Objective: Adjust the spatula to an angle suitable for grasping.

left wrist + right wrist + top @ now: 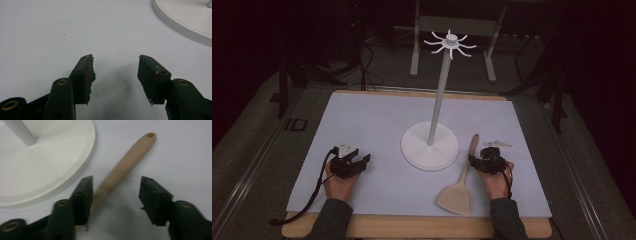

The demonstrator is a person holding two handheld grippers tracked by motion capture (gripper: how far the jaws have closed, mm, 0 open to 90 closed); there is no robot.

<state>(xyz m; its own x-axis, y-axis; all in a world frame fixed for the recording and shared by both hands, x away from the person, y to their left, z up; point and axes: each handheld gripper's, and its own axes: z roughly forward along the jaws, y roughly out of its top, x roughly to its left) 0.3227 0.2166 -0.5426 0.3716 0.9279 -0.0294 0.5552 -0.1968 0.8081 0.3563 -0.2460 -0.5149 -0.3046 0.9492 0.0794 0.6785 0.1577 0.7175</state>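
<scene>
A wooden spatula (460, 180) lies flat on the white sheet, blade toward me and handle (130, 157) pointing away. My right gripper (475, 158) sits low over the handle's middle. In the right gripper view its jaws (116, 180) stand open astride the handle, which runs close along the left jaw and well apart from the other. A white stand (430, 146) with a round base, a tall pole and a ring of hooks (450, 44) on top rises at the table's centre. My left gripper (353, 156) rests open at the left, with nothing between its jaws (116, 58).
The white sheet (377, 120) covers a wooden tabletop (412, 227) whose front edge is near my forearms. The stand's base rim (185, 27) lies just ahead and right of the left gripper. Metal table legs (414, 50) and cables are on the dark floor behind.
</scene>
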